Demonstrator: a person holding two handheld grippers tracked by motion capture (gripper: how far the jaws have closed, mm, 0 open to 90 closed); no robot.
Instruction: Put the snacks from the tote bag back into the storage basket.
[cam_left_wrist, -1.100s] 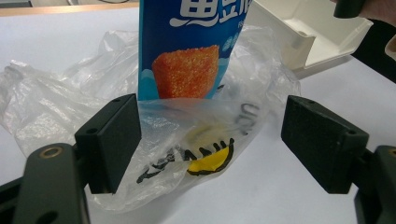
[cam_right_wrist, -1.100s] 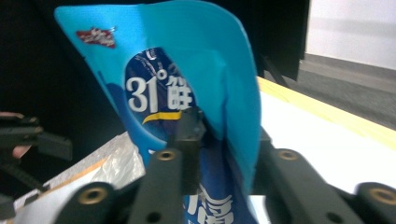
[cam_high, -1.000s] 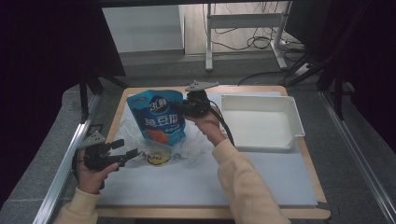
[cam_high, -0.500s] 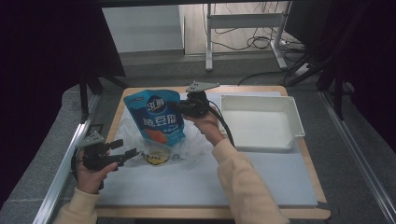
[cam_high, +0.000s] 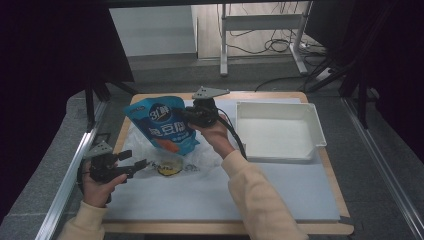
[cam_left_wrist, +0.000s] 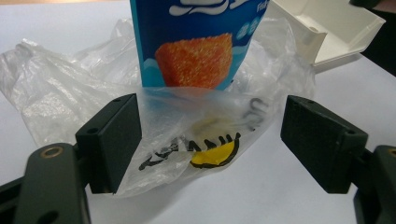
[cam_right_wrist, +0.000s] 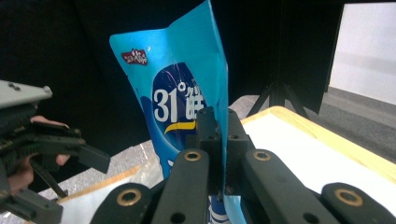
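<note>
A wooden-edged worktop (cam_high: 320, 227) covered by a pale sheet is shown from the high view. A blue foil snack pouch printed with white lettering and an orange cube (cam_high: 162, 125) is held raised above the worktop's far-left part, its lower end hanging just over a crumpled clear plastic bag bearing a yellow and black print (cam_high: 170, 164). The right gripper (cam_high: 189, 116) is seen pinching the pouch: in the right gripper view its fingers (cam_right_wrist: 208, 128) are pressed together on the pouch's edge (cam_right_wrist: 187, 88), with the foil passing between them. The left gripper (cam_high: 134, 160) is held low at the near-left of the worktop, just left of the plastic bag. In the left gripper view its fingers (cam_left_wrist: 114, 140) are spread wide, one on each side of the near end of the plastic bag (cam_left_wrist: 187, 140); whether the left finger touches the film cannot be told. The pouch's lower part (cam_left_wrist: 196, 46) is seen rising behind the bag. A white rectangular plastic tray (cam_high: 312, 120) lies on the right part of the worktop, well apart from the pouch, and its corner (cam_left_wrist: 327, 28) appears in the left gripper view.
</note>
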